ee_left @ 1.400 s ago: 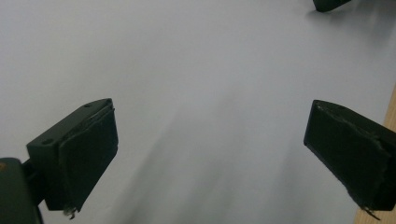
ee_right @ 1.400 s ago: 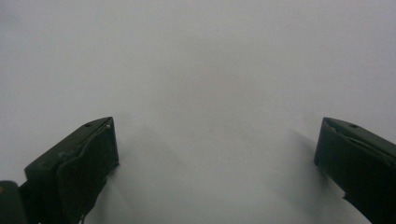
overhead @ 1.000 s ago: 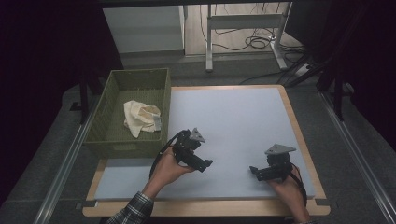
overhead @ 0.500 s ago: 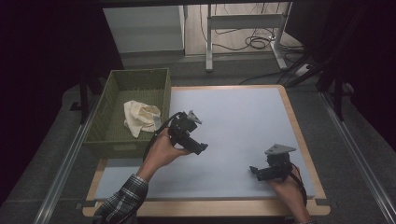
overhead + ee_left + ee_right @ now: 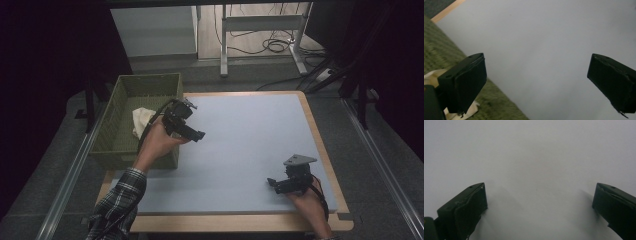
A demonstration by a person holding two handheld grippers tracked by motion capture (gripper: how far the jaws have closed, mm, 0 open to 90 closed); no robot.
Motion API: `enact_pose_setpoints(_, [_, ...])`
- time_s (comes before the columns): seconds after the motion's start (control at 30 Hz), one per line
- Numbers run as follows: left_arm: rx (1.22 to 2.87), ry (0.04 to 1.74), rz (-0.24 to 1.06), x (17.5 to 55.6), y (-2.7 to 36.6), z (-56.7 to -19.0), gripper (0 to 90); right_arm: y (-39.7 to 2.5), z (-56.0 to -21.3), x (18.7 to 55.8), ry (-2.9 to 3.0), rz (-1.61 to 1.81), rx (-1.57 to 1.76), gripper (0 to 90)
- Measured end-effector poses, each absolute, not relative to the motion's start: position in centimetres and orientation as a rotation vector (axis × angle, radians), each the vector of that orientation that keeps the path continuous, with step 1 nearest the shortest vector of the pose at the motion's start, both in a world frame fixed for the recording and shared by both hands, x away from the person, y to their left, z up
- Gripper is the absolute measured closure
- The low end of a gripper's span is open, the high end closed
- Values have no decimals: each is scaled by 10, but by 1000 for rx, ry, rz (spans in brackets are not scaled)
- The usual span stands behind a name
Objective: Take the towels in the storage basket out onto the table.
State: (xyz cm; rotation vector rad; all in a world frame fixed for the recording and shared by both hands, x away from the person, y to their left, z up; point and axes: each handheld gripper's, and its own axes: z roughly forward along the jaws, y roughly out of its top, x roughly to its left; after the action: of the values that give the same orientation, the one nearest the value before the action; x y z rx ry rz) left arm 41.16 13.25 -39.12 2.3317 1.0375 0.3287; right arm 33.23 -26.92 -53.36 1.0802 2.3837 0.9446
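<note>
My left gripper (image 5: 191, 131) now lifted toward the basket (image 5: 150, 85) and cloth (image 5: 141, 121), jaws wide, empty, right gripper (image 5: 280, 183) unmoved, wide, empty

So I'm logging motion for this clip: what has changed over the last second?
The left gripper moved away from the person and leftward, up to the green basket by the cream cloth. Its jaws stand open and empty in the left gripper view; nothing was grasped or released. The right gripper, also open, the basket and the cloth stayed put.
</note>
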Motion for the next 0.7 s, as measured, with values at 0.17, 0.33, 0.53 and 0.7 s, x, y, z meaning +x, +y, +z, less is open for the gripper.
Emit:
enact_pose_setpoints(0.17, [2326, 1126, 358, 424, 158, -389, 24, -269, -534, 332, 2384, 945, 1081, 0])
enact_pose_setpoints(0.33, [2280, 1213, 376, 434, 187, -388, 25, -269, -534, 332, 2384, 945, 1082, 0])
enact_pose_setpoints(0.53, [2235, 1323, 398, 449, 223, -396, 25, -269, -534, 332, 2384, 944, 1082, 0])
enact_pose_setpoints(0.7, [2192, 1422, 386, 465, 243, -411, 11, -269, -534, 332, 2385, 945, 1082, 0])
